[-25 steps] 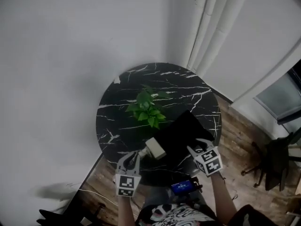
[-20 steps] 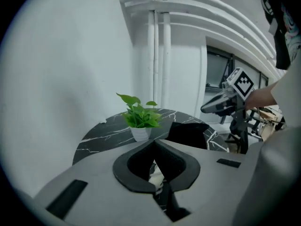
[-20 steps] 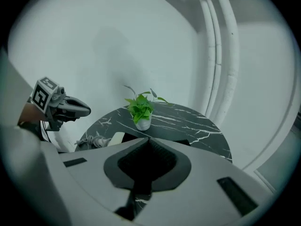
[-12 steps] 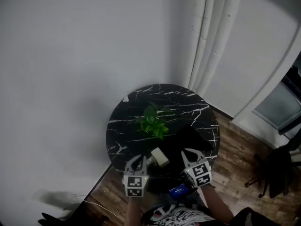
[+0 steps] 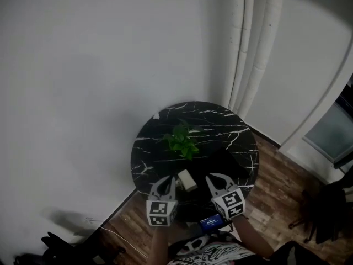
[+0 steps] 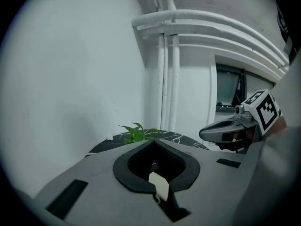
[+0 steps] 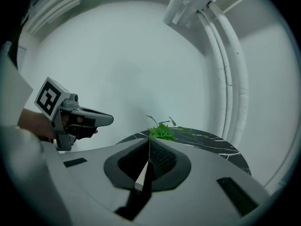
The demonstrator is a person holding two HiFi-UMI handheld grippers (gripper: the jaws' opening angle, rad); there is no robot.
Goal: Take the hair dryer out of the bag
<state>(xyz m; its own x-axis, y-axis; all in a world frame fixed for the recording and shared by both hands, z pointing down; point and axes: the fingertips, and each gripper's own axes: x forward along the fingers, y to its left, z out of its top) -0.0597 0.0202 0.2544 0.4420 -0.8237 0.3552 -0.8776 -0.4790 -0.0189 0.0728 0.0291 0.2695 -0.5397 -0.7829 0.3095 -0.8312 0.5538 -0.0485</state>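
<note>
left gripper and right gripper both clenched, empty. cream blocky hair dryer lies between them on round black marble table, beside flat black bag.

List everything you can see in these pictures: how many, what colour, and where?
table: one, black marble with white veins, in the room's corner
plant: one, green, mid-table
bag: one, black, on the table's near right part
cream object: one, probably the hair dryer, at the bag's left end
pipes: several, white, upright on the wall behind the table
floor: brown wood, around the table
device: one, blue-lit screen, by the person's body
left gripper: one, grey, jaws shut, beside the cream object
right gripper: one, grey, jaws shut, over the bag's near end
</note>
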